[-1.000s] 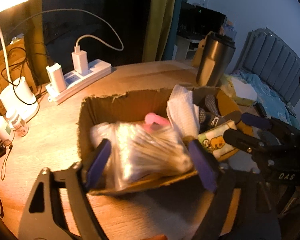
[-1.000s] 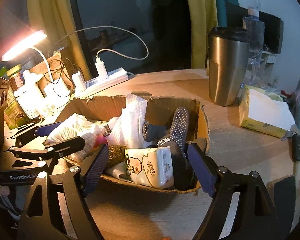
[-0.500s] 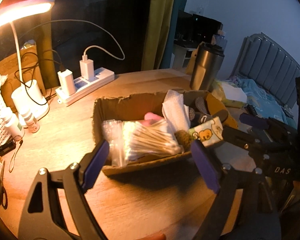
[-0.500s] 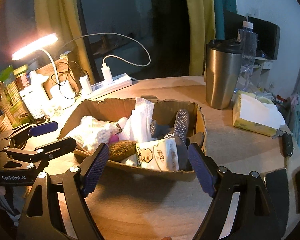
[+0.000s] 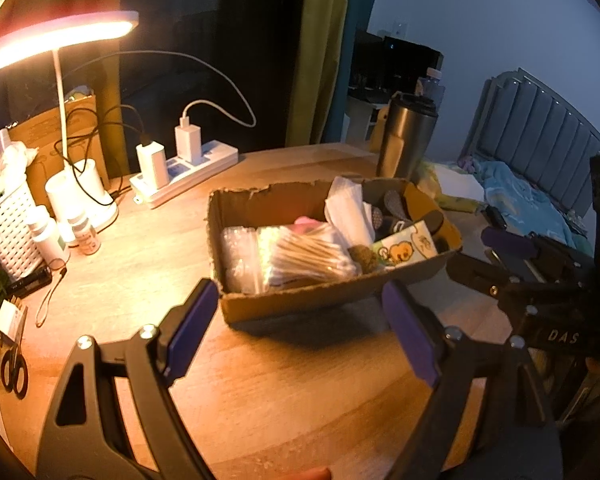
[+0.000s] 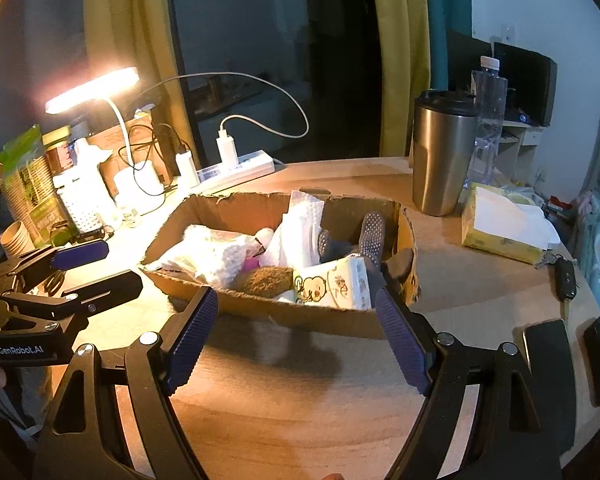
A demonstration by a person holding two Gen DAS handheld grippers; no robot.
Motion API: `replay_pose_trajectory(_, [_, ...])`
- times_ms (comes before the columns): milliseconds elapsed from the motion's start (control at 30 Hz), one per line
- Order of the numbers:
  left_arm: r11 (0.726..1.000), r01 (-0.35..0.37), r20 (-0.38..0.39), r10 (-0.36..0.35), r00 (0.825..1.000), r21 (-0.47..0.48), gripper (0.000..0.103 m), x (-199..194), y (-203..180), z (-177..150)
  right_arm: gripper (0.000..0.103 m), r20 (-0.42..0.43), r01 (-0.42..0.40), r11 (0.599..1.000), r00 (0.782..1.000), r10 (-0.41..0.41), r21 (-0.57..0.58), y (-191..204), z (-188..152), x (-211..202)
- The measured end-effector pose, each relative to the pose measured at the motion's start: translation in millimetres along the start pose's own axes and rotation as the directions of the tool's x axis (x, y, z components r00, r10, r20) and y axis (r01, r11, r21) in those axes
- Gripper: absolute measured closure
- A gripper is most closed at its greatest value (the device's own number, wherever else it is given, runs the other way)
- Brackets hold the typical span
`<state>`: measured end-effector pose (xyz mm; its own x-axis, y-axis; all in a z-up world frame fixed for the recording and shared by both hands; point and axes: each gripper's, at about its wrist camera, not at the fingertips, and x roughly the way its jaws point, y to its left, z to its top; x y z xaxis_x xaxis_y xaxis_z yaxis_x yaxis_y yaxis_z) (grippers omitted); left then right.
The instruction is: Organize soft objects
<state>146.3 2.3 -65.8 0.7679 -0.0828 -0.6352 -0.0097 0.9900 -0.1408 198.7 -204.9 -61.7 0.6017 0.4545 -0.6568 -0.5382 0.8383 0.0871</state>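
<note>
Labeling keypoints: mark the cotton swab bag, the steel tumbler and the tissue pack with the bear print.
cotton swab bag (image 5: 308, 256), left wrist view, middle of the swabs
steel tumbler (image 6: 440, 160), right wrist view, steel body
tissue pack (image 6: 332, 284), right wrist view, printed front

Rough-torn cardboard box (image 6: 342, 322) – smooth wooden table (image 6: 300, 420)

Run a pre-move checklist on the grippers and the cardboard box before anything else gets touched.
1. Left gripper empty, jaws apart: ok.
2. Right gripper empty, jaws apart: ok.
3. Both grippers clear of the cardboard box: ok.
4. Cotton swab bag, tissue pack and grey sock inside the box: ok.
5. Nothing hanging over the box rim: not ok, white padded packet pokes above it.
6. Table bare between grippers and box: ok.
</note>
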Motion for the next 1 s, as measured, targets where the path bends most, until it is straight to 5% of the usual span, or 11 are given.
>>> replay_pose_trajectory(1000, [0.998, 0.002, 0.163, -0.012, 0.987, 0.065, 0.017, -82.7, -19.2, -3.6, 0.019, 0.128, 0.044, 0.998, 0.991, -0.039, -0.034, 30.1, -10.6, -79.0])
